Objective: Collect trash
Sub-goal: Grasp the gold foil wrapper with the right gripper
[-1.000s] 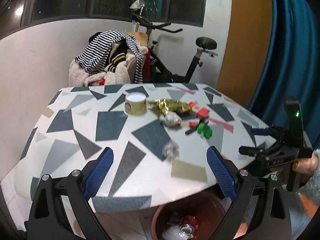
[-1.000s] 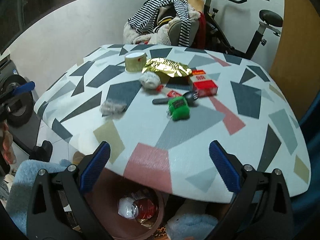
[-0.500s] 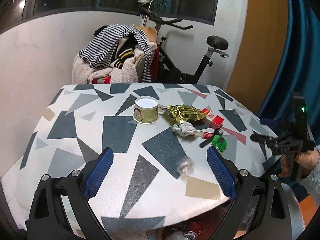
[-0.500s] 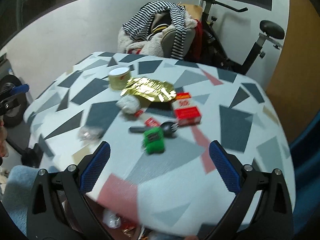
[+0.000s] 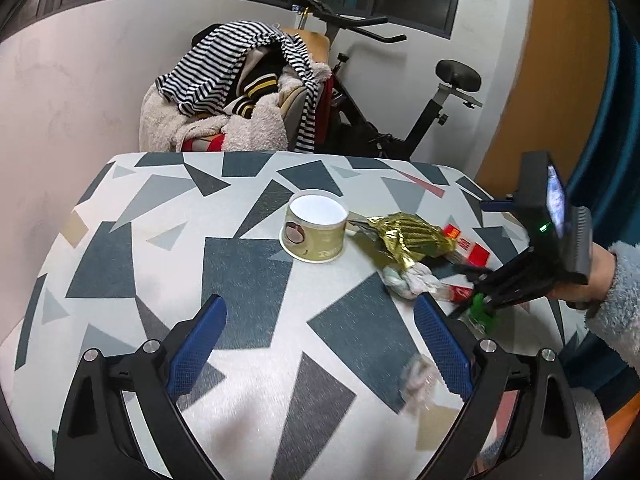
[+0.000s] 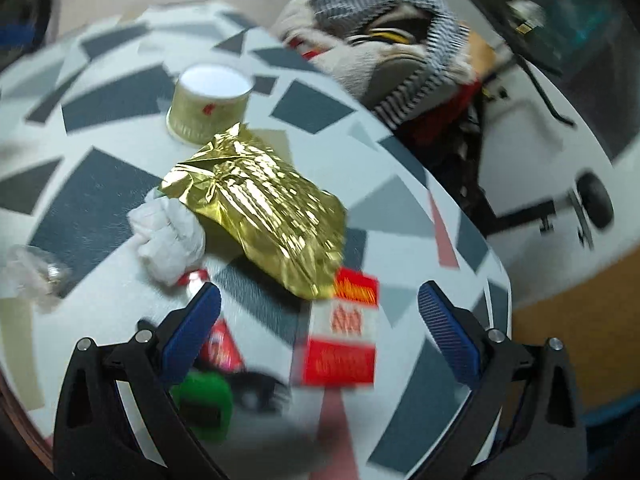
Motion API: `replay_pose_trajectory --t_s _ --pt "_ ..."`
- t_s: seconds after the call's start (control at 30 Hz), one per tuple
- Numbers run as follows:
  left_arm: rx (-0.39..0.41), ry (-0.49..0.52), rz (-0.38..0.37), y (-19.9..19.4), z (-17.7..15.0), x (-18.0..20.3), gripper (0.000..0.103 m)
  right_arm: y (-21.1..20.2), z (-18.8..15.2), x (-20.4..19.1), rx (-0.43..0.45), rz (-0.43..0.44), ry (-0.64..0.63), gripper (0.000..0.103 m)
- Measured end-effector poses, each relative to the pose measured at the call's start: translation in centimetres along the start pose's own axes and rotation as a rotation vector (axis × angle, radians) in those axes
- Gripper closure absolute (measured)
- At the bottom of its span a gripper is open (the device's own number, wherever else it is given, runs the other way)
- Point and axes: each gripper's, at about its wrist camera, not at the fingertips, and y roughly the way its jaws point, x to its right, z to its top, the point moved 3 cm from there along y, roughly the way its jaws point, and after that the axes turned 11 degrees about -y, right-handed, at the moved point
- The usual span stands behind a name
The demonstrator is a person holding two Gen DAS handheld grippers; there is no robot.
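Room: a white wall, an exercise bike [image 5: 400,92] and a chair piled with striped clothes [image 5: 240,92] fill the upper half of the left wrist view.
Tabletop: the tabletop [image 5: 120,248] wears a geometric grey, white and red cloth.
Trash: a paper cup [image 5: 314,227] sits at frame centre; a gold foil wrapper [image 6: 260,200] lies just beside it, overlapping a crumpled tissue [image 6: 168,236] and touching a red carton [image 6: 344,336].
More trash: a green item [image 6: 202,404] and a small red packet [image 6: 220,348] lie at lower left of the right wrist view; a clear plastic scrap [image 5: 418,376] lies near the tabletop's front edge.
Right gripper [image 6: 320,316]: jaws apart, empty, low over the red carton.
Left gripper [image 5: 320,344]: jaws apart, empty, over bare cloth.
Risk, clutter: the pieces overlap, so closing here may pinch foil with the carton or nudge the tissue away.
Risk, blur: the right view is smeared, which suggests quick motion; a hurried close could skid the carton.
Risk, edge: the scrap could be swept off the tabletop.
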Motion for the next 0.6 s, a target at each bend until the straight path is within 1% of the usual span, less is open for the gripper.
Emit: replay_pose_trajectory --t_s 0.03,0.13,0.2,0.23,0.27,0.3,0.33,0.37,0.4,0.5,0.6 --pt "-0.003 -0.003 0.001 0.5 0.2 -0.2 0.011 0.9 0.7 -0.4 -0.011 0.009 -0.042 0.006" --pt "-0.011 -0.011 0.002 1.5 0.8 -0.7 0.011 3.1 2.2 -1.2 -0.042 -0.007 -0.132 0.006" --pt "-0.019 -0.015 0.000 2.2 1.2 -1.0 0.011 3.8 3.0 -1.4 -0.039 -0.002 -0.153 0.006" --pt "-0.025 -0.017 -0.003 2.6 1.4 -1.1 0.011 4.0 3.4 -1.5 -0.028 0.022 -0.160 0.006" --pt "-0.030 -0.017 -0.006 2.9 1.6 -1.2 0.011 4.1 3.6 -1.7 -0.018 0.042 -0.169 0.010" --pt "-0.036 -0.014 -0.010 3.3 1.8 -1.2 0.011 4.1 3.8 -1.8 -0.011 0.060 -0.177 0.035" --pt "-0.040 -0.004 -0.012 3.7 2.1 -1.2 0.011 4.2 3.9 -1.9 -0.022 0.082 -0.179 0.048" --pt "-0.044 0.005 -0.013 4.1 2.3 -1.1 0.011 4.1 4.0 -1.8 -0.019 0.081 -0.174 0.049" --pt "-0.050 0.019 -0.011 4.6 2.5 -1.0 0.010 3.9 4.1 -1.8 -0.009 0.085 -0.169 0.056" --pt "-0.064 0.051 -0.011 6.1 3.3 -0.7 0.009 2.7 4.1 -1.3 0.047 0.103 -0.132 0.058" --pt "-0.076 0.085 -0.007 7.6 3.9 -0.2 0.009 1.2 3.8 0.4 0.111 0.123 -0.024 0.062"
